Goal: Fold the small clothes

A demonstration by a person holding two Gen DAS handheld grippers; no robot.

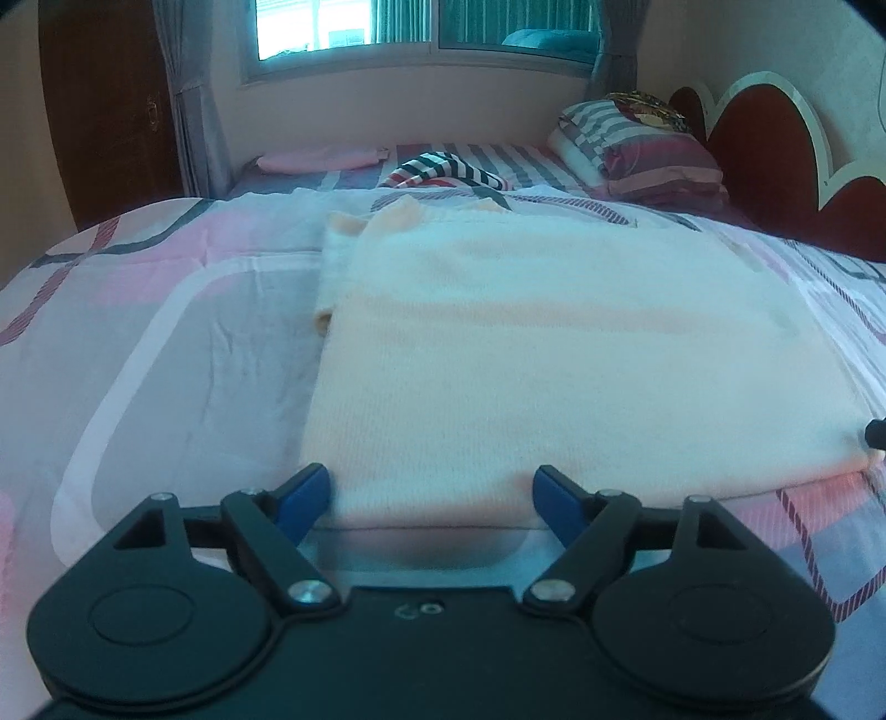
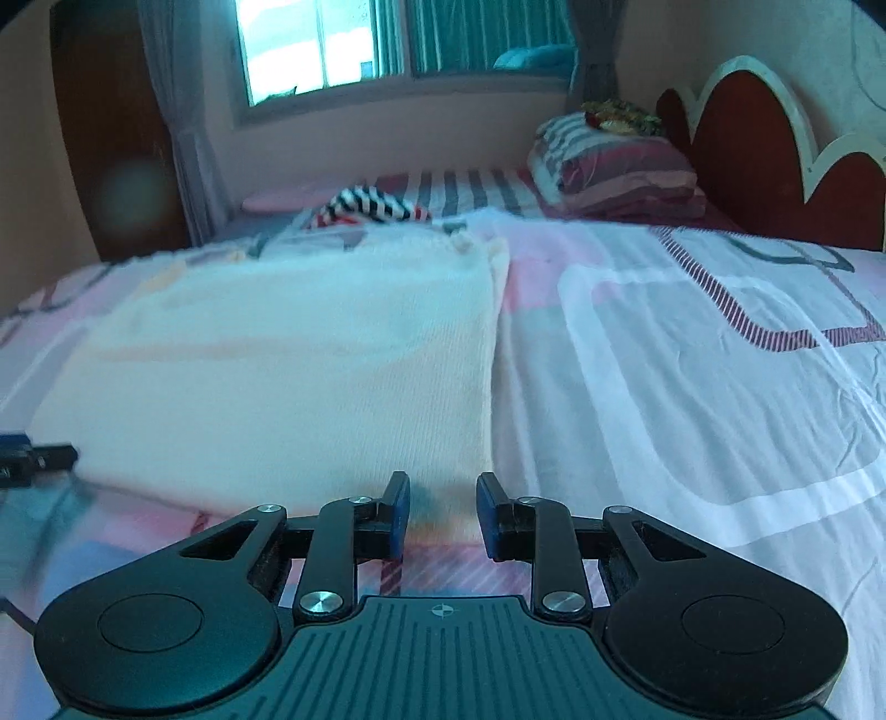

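A pale cream knit garment (image 1: 554,354) lies flat on the bed, partly folded, its near hem facing me. It also shows in the right wrist view (image 2: 288,365). My left gripper (image 1: 432,493) is open wide at the garment's near left hem, jaws on either side of the edge, not closed on it. My right gripper (image 2: 443,512) is open with a narrower gap at the garment's near right corner, holding nothing. The tip of the right gripper shows at the left wrist view's right edge (image 1: 876,432); the left gripper shows at the right wrist view's left edge (image 2: 27,457).
The bed has a pink, white and grey patterned sheet (image 2: 692,376). A striped garment (image 1: 448,169) lies further back, with a pink item (image 1: 315,159) beyond it. Folded striped bedding (image 1: 642,149) sits by the red headboard (image 1: 775,144). A window (image 1: 421,27) is behind.
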